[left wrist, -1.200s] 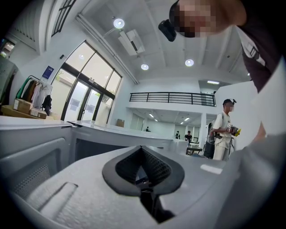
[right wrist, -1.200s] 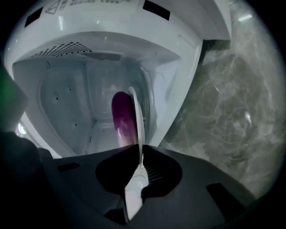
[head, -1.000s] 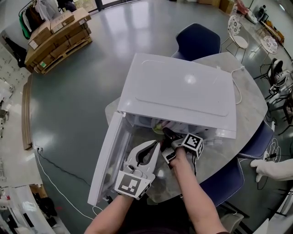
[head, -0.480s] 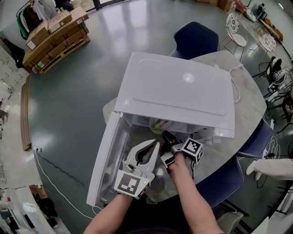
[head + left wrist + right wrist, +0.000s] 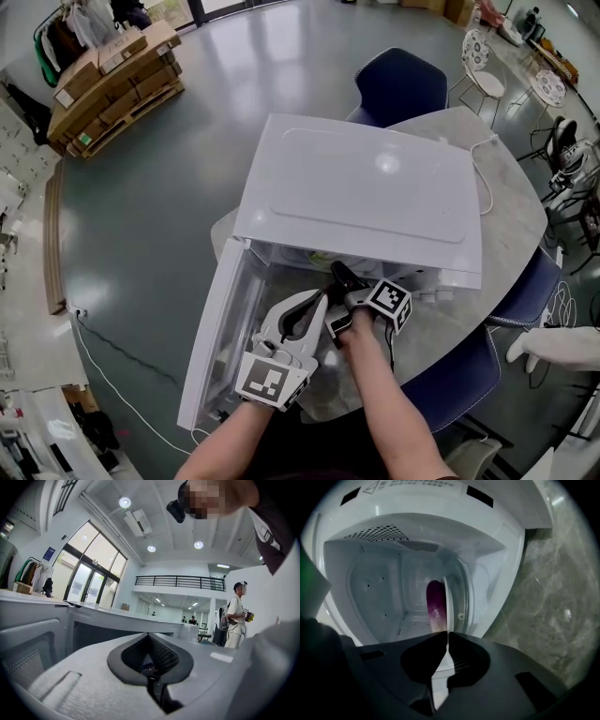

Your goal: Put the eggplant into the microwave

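Observation:
The white microwave (image 5: 366, 197) stands on a marble table (image 5: 511, 211), its door (image 5: 220, 328) swung open to the left. The purple eggplant (image 5: 435, 603) lies inside the cavity on the glass plate, free of any grip. My black right gripper (image 5: 336, 273) is at the microwave's mouth and points in. In the right gripper view its jaws (image 5: 447, 633) are closing, tips meeting, with nothing between them. My white left gripper (image 5: 319, 300) hovers by the open door, left of the right one. The left gripper view shows this gripper (image 5: 148, 635) shut and empty.
Blue chairs stand behind the table (image 5: 405, 82) and at its right (image 5: 525, 281). A white cable (image 5: 486, 183) runs off the microwave's right side. A person's white sleeve (image 5: 562, 345) shows at the right edge. Stacked boxes on a pallet (image 5: 117, 70) sit far left.
Little differs: the right gripper stays at the microwave's mouth, shifted only slightly. The left gripper has kept still.

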Motion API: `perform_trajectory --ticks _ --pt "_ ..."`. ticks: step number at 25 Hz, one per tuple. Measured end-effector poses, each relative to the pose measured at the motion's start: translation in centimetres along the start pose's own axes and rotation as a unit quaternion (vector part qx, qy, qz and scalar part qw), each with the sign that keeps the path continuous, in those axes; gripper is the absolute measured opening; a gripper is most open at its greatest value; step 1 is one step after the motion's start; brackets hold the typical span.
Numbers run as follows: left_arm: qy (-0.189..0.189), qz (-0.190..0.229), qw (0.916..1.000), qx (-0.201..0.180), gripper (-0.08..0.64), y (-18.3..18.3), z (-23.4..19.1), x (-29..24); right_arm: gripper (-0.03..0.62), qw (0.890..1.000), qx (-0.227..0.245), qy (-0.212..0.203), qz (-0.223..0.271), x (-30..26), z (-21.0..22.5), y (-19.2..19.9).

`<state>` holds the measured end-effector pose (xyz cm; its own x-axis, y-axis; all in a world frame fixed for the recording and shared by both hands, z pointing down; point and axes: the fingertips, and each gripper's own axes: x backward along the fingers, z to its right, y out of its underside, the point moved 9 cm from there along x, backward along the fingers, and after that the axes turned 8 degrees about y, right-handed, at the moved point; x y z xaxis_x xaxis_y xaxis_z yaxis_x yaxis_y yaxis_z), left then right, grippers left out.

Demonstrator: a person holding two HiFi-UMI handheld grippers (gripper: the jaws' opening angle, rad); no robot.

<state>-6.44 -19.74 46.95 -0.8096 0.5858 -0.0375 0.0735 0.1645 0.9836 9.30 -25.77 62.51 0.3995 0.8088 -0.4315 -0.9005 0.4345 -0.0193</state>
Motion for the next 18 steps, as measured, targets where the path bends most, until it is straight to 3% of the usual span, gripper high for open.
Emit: perform_trajectory --ticks 8,13,18 --pt "-0.004 -0.002 1.0 0.002 0.006 0.0 -0.4 -0.5 0.02 0.992 0.121 0.018 0.033 -0.8 -1.5 -0.9" --pt "-0.005 -0.001 1.0 0.003 0.006 0.1 -0.7 -0.7 0.023 0.985 0.165 0.0 0.048 -1.2 -2.3 -1.1" --pt "-0.006 -0.002 1.0 0.004 0.006 0.2 -1.0 -0.8 0.055 0.965 0.25 0.053 0.054 -0.9 -2.9 -1.0"
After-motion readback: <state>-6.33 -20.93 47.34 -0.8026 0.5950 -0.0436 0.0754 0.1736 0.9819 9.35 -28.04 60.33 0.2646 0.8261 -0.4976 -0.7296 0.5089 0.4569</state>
